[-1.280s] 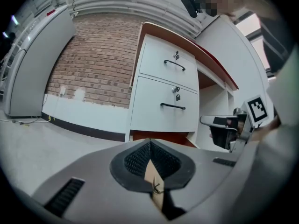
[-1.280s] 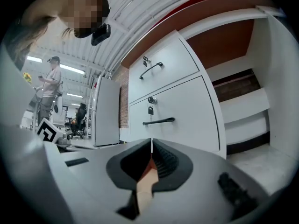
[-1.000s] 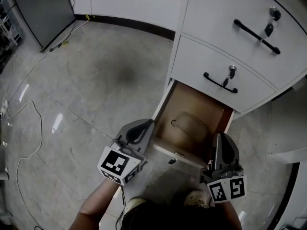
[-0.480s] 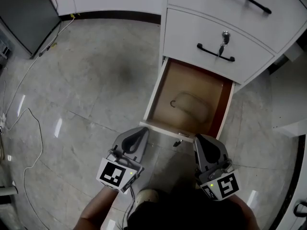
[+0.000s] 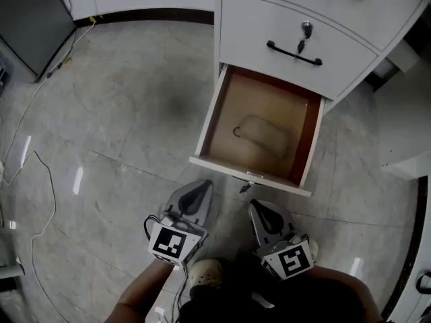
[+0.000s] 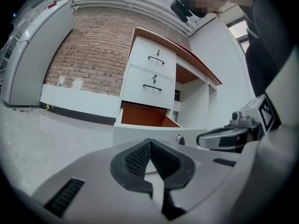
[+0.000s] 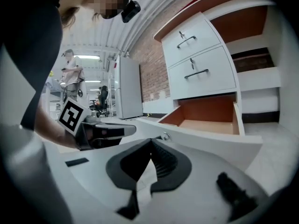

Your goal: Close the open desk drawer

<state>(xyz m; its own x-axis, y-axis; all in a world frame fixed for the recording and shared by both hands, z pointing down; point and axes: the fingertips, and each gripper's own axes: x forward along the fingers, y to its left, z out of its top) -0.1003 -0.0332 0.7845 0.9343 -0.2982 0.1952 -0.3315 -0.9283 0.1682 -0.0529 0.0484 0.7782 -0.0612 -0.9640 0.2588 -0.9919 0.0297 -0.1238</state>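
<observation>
The bottom desk drawer point(image 5: 250, 175) stands pulled out, its brown inside bare except for a pale oval thing point(image 5: 264, 135) lying flat. Its white front panel point(image 6: 140, 133) carries a small lock point(image 6: 180, 139), which also shows as the lock point(image 7: 164, 136) in the right gripper view. My left gripper point(image 5: 201, 187) hovers just short of the panel's left half, jaws shut on nothing. My right gripper point(image 5: 258, 210) hangs a little further back, below the panel's middle, also shut and empty. Neither touches the drawer. In each gripper view the ribbed pads point(image 6: 140, 155) point(image 7: 161, 164) meet at their tips.
Two closed drawers with black handles point(image 5: 294, 53) and keys sit above the open one. A cable point(image 5: 40, 180) trails over the tiled floor at the left. A grey cabinet point(image 5: 30, 19) stands far left. The person's shoe point(image 5: 205, 272) is between the grippers.
Both grippers have drawn back from the sides of the drawer front towards the person. The drawer stays open. The head view has shifted, so the desk sits higher in frame.
</observation>
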